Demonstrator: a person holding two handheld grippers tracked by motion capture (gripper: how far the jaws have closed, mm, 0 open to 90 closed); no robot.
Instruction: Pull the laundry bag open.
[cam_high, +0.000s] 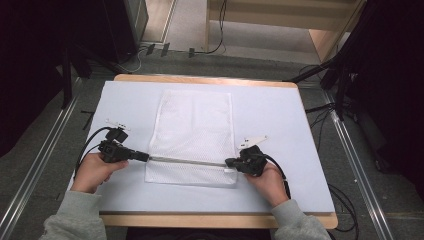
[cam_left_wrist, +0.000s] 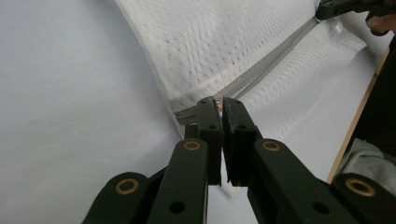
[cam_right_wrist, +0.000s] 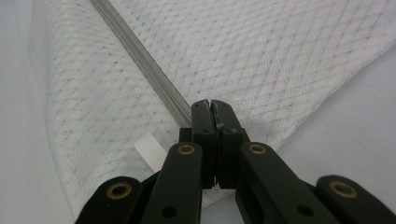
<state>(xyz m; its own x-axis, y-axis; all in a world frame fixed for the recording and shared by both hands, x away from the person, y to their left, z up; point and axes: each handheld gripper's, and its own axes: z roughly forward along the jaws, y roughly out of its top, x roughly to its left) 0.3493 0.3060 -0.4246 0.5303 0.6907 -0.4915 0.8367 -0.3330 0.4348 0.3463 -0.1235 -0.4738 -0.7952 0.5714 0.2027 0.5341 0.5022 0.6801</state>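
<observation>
A white mesh bag (cam_high: 192, 125) lies flat on the table, its grey zipper (cam_high: 187, 161) running across near the front edge. My left gripper (cam_high: 145, 156) sits at the zipper's left end. In the left gripper view its jaws (cam_left_wrist: 219, 105) are shut on a small coppery zipper pull where the zipper (cam_left_wrist: 266, 70) begins. My right gripper (cam_high: 229, 162) is at the zipper's right end. In the right gripper view it (cam_right_wrist: 211, 109) is pinched shut on the end of the zipper (cam_right_wrist: 140, 60), beside a white ribbed tag (cam_right_wrist: 149, 150). The zipper is stretched straight between the two grippers.
A pale cloth covers the wooden table (cam_high: 280, 130), with bare cloth left and right of the bag. The person's hands and grey sleeves come in at the front edge. Cables, dark stands and floor rails surround the table.
</observation>
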